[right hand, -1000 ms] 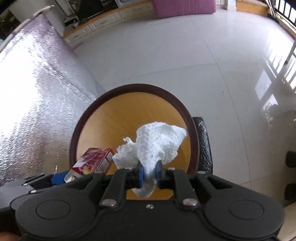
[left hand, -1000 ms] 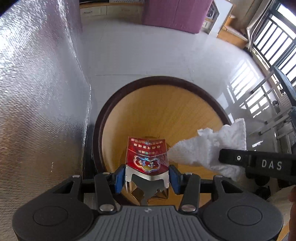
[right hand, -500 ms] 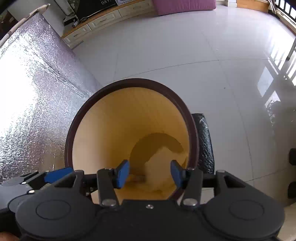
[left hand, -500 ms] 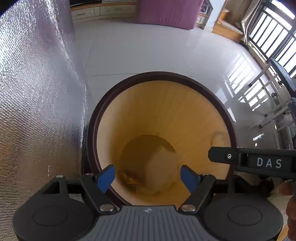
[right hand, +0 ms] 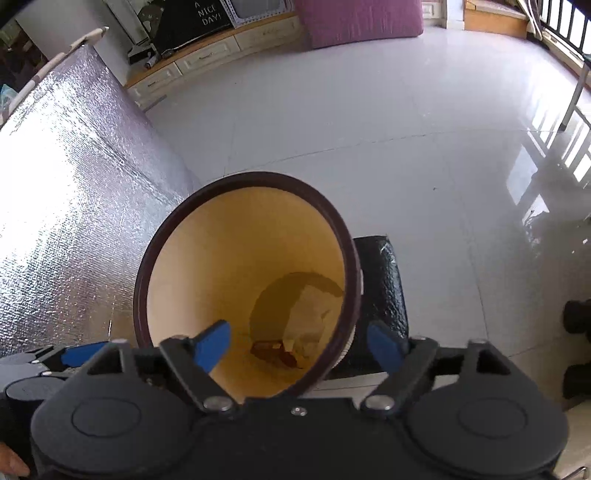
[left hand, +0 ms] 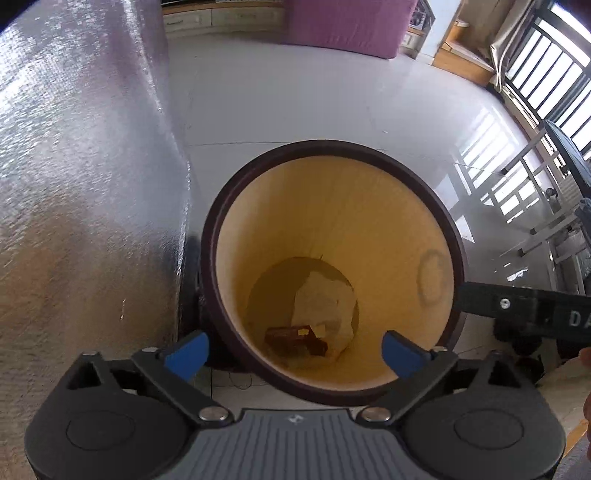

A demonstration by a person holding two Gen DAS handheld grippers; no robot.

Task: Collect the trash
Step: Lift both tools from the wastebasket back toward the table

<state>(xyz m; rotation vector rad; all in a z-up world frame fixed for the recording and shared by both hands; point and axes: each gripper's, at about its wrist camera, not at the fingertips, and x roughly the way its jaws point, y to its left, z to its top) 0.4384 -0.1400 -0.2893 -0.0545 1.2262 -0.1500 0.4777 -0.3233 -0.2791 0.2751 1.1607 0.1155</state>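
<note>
A round bin (left hand: 424,192) with a dark brown rim and yellow inside stands on the floor below both grippers. At its bottom lie a red carton (left hand: 295,339) and a crumpled white tissue (left hand: 321,299); both show in the right wrist view too, the carton (right hand: 271,349) beside the tissue (right hand: 308,314). My left gripper (left hand: 293,354) hangs over the bin's near rim, jaws still opening wide, nothing between them. My right gripper (right hand: 297,345) hovers over the bin (right hand: 177,236), jaws also opening, empty. Its side shows at the right edge of the left wrist view.
A silver foil-covered surface (left hand: 81,192) rises close on the left of the bin. A black padded object (right hand: 384,280) sits against the bin's right side. White tiled floor (right hand: 369,129) stretches beyond, with a pink cushion block (left hand: 343,26), low cabinets and a metal rack (left hand: 535,206) farther off.
Both grippers went from shut to wide open. The red carton dropped from the left jaws and the tissue from the right; both now lie at the bin's bottom.
</note>
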